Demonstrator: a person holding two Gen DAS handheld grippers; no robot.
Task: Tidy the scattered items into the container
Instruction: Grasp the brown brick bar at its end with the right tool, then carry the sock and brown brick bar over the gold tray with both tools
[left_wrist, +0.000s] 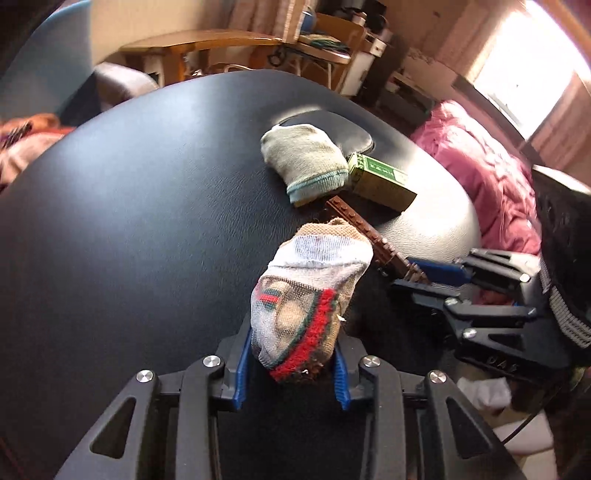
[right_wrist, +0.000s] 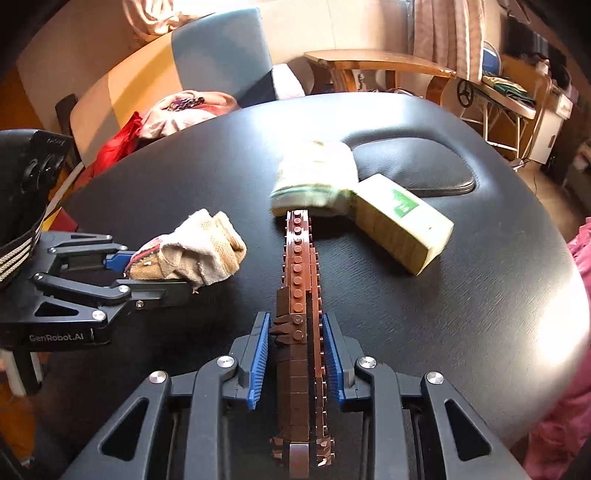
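Note:
My left gripper (left_wrist: 291, 354) is shut on a white sock with a red and green cuff (left_wrist: 310, 295), held above the black padded table (left_wrist: 129, 221); it also shows in the right wrist view (right_wrist: 192, 251). My right gripper (right_wrist: 295, 343) is shut on a long brown brick build (right_wrist: 299, 295), which reaches forward over the table; its far end shows in the left wrist view (left_wrist: 354, 221). A grey sock with a pale blue cuff (left_wrist: 306, 162) and a green and tan box (left_wrist: 380, 181) lie on the table beyond. No container is in view.
A pink quilt (left_wrist: 491, 173) lies right of the table. A wooden table (left_wrist: 199, 44) and cluttered shelves stand behind. Blue chair (right_wrist: 221, 55) and clothes pile (right_wrist: 184, 110) sit at the far left. A dark headrest pad (right_wrist: 417, 166) lies at the table's far end.

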